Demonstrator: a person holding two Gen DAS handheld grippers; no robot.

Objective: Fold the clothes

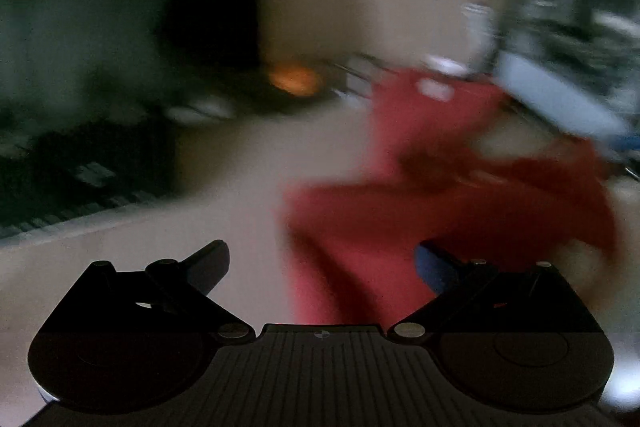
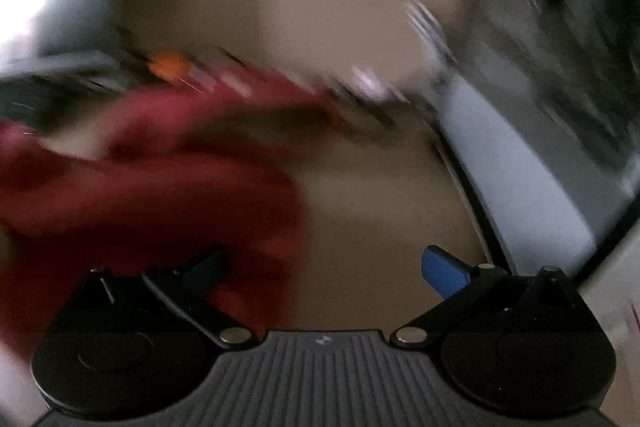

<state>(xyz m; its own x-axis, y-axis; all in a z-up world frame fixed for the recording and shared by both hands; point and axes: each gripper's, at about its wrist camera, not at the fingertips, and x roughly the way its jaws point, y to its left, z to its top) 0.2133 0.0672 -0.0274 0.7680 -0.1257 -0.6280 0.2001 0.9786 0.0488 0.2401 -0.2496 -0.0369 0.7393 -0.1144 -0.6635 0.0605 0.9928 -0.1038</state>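
Red garment (image 1: 448,211), crumpled and blurred, lies on the tan bench (image 1: 224,163) between both tools: ahead-right of the left hand-held gripper (image 1: 320,267), ahead-left of the right hand-held gripper (image 2: 324,267). Both are spread wide, grasping nothing.

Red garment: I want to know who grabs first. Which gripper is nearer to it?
Hard to call. The left gripper has the red garment ahead-right, the right gripper ahead-left; both open, neither holding it.
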